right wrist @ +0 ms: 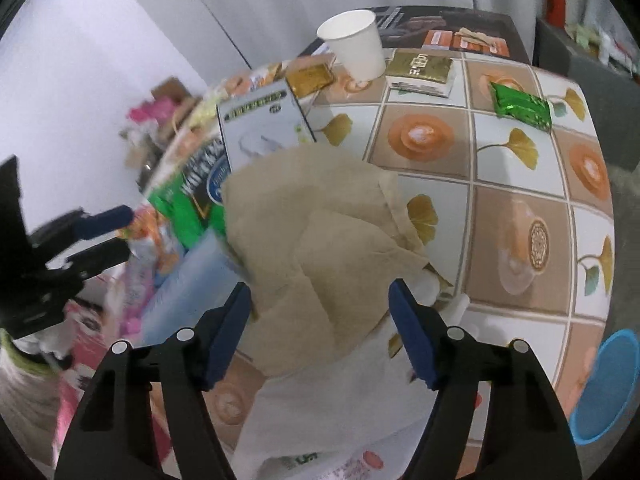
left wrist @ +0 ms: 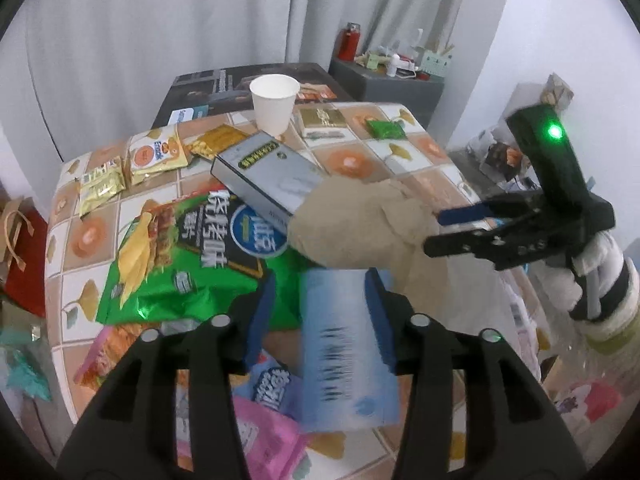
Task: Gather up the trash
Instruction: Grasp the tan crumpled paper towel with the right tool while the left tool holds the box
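Trash covers a tiled table (left wrist: 360,160): a big green snack bag (left wrist: 172,256), a grey box (left wrist: 264,176), a crumpled tan paper (left wrist: 360,220), a white paper cup (left wrist: 274,102), gold sachets (left wrist: 100,186) and a small green packet (left wrist: 386,129). My left gripper (left wrist: 320,320) is open over a blurred light-blue packet (left wrist: 346,360) that lies between its jaws. My right gripper (right wrist: 320,332) is open, its jaws on either side of the tan paper (right wrist: 316,236). It also shows in the left wrist view (left wrist: 460,226), at the right edge of the paper.
Pink and blue wrappers (left wrist: 260,420) lie at the table's near edge. A red paper bag (left wrist: 20,248) stands on the floor at left. A dark box (left wrist: 248,84) lies behind the cup. A grey cabinet (left wrist: 388,80) with clutter stands behind. A blue bin (right wrist: 608,384) sits low at right.
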Demonstrator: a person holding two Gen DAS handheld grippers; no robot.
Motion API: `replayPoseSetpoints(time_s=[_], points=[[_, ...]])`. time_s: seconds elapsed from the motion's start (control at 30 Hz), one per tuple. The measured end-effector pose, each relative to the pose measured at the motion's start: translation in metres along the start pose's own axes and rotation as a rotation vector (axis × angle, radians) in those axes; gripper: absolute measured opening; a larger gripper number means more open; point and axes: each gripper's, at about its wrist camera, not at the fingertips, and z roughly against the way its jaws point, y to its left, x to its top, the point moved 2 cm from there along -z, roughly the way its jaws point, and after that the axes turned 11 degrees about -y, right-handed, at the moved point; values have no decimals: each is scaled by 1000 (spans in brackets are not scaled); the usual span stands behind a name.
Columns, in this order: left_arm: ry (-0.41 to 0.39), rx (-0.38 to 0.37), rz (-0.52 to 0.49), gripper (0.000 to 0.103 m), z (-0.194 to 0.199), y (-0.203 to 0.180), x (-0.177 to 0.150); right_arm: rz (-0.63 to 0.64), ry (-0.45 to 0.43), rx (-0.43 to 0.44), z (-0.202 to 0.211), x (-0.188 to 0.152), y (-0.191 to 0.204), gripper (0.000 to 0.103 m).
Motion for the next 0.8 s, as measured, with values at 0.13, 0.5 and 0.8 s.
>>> replayPoseSetpoints(time_s=[0.13,0.5,0.8], points=[[-31,19,-39,59,15,-11,-8,24,32,-40,-7,-2,3,55],[-67,160,-244,76,29,-89,-78,-6,52,-48,-16,-11,-2,17],[-125,255,-242,76,18,-105,-104,-63,-69,26,28,-3,-2,5]])
